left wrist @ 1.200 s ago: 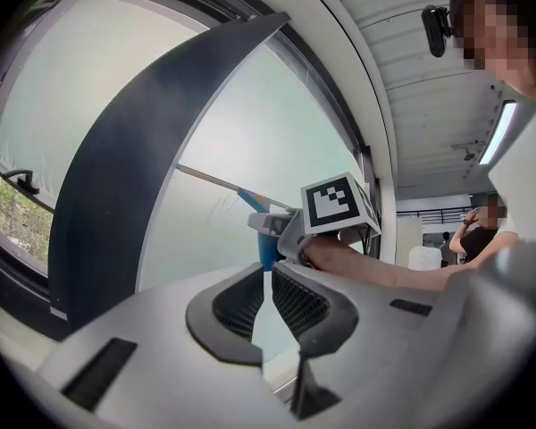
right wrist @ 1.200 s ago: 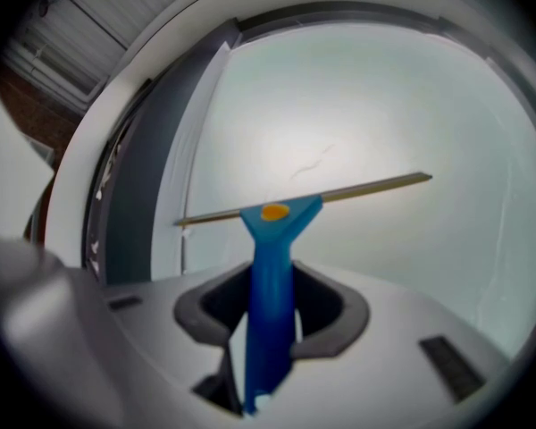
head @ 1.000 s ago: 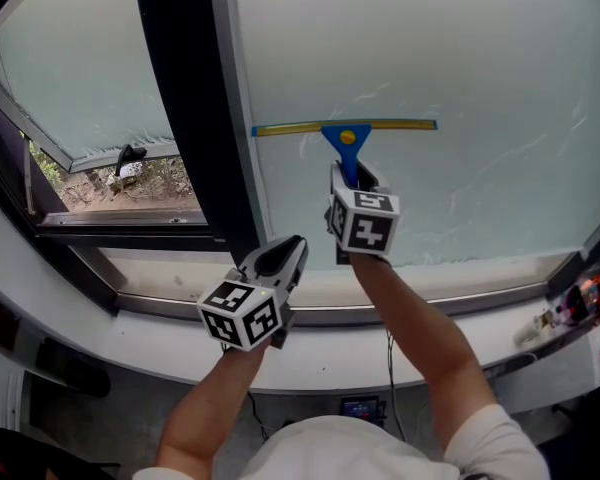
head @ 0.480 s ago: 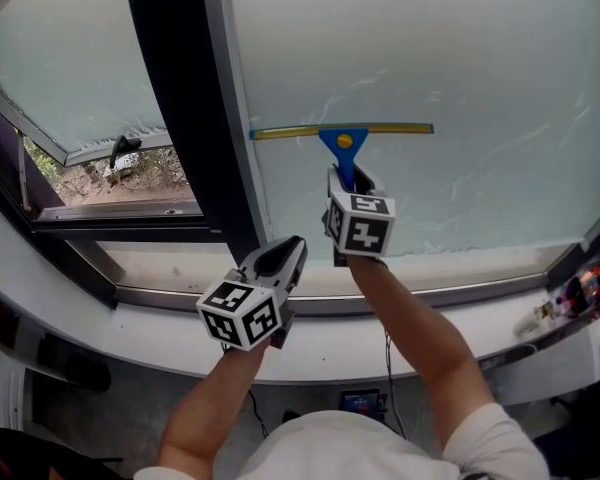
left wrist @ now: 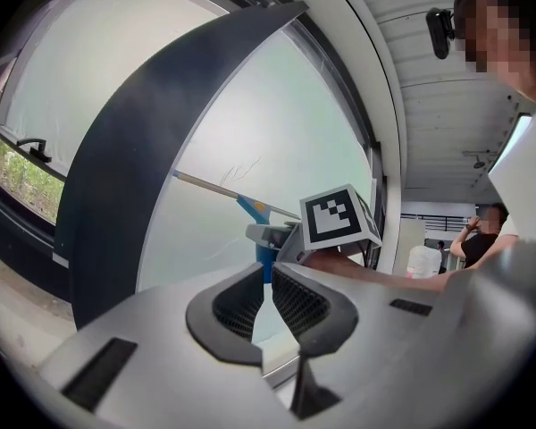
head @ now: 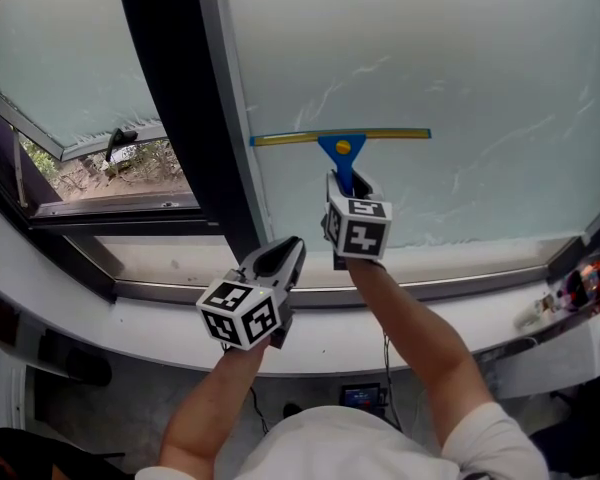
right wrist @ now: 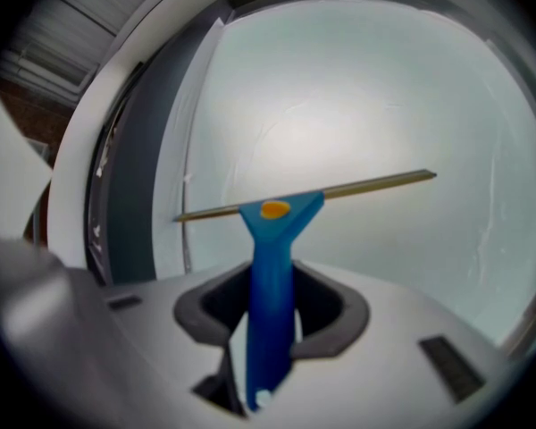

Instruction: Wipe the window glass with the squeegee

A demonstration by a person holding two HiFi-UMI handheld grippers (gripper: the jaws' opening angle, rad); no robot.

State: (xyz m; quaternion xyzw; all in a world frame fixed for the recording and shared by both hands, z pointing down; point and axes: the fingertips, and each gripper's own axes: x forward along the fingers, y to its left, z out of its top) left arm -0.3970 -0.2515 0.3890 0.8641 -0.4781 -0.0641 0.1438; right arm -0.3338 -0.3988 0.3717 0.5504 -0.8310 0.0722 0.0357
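One stroke is nearly done: my right hand-held gripper [head: 350,183], clamped on the squeegee [head: 340,140], has drawn it lower down the window glass [head: 460,58], while my left hand-held gripper [head: 280,256] hangs closed on nothing.

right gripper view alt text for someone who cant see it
The right gripper is shut on the blue handle of a squeegee, its long blade lying across the pale window glass. A dark frame post stands at left.
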